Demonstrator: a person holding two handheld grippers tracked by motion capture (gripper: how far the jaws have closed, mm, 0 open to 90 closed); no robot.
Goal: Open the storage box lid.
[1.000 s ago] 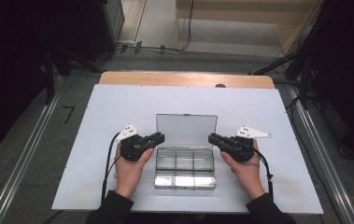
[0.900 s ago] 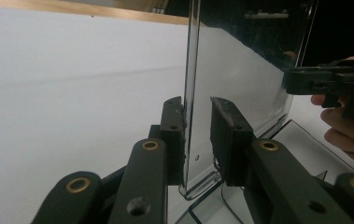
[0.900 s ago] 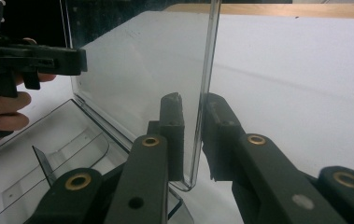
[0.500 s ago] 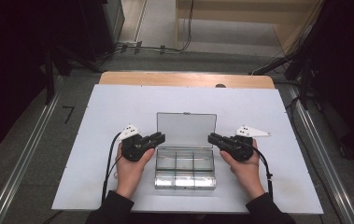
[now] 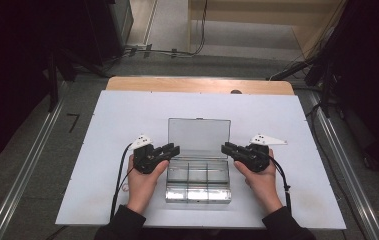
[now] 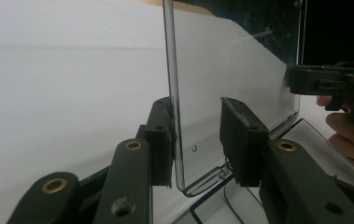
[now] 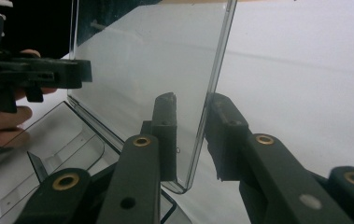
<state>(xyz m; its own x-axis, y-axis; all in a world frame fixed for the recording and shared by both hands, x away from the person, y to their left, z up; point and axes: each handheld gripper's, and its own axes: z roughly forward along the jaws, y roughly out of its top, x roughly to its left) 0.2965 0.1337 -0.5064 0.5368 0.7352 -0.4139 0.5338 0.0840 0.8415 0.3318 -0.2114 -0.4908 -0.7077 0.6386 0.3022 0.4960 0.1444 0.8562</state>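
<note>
Below, white board (image 5: pixel 127 120) on wooden table (image 5: pixel 197 84); grey floor (image 5: pixel 37 150), dark surroundings.

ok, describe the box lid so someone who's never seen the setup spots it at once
Start at the white table; near its front edge, between the person's two hands, sits a clear plastic compartment box. The lid is the plain see-through panel standing open from the box's far edge, with the left gripper and right gripper straddling its side edges. Unlike the tray below, it has no dividers.

A white table (image 5: pixel 107 150) carries a clear compartment box (image 5: pixel 198 181), lid upright.
</note>
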